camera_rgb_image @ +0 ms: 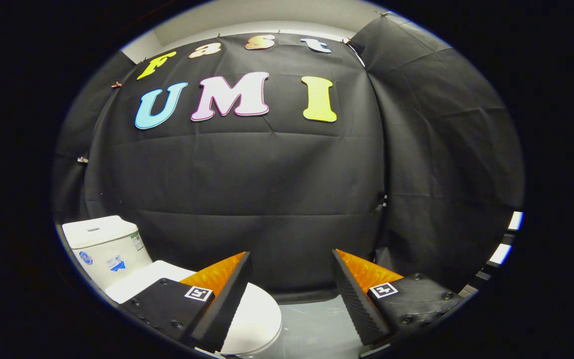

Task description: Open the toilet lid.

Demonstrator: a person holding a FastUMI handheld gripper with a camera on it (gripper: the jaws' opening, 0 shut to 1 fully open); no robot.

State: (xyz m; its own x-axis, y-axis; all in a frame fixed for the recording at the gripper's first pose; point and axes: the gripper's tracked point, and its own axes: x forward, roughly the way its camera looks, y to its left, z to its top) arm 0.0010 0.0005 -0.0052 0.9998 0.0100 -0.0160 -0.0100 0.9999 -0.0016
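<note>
White toilet lid (254,319) down at 8 o'clock | gripper (292,294) fingers spread, empty, above | lifting not yet begun.

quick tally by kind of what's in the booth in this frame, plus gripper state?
White ceramic toilet tank: 1
White oval toilet lid, down: 1
Stickers on the tank: 3
Gripper, fingers open and empty, the left finger in front of the lid: 1
Total: 6
</note>
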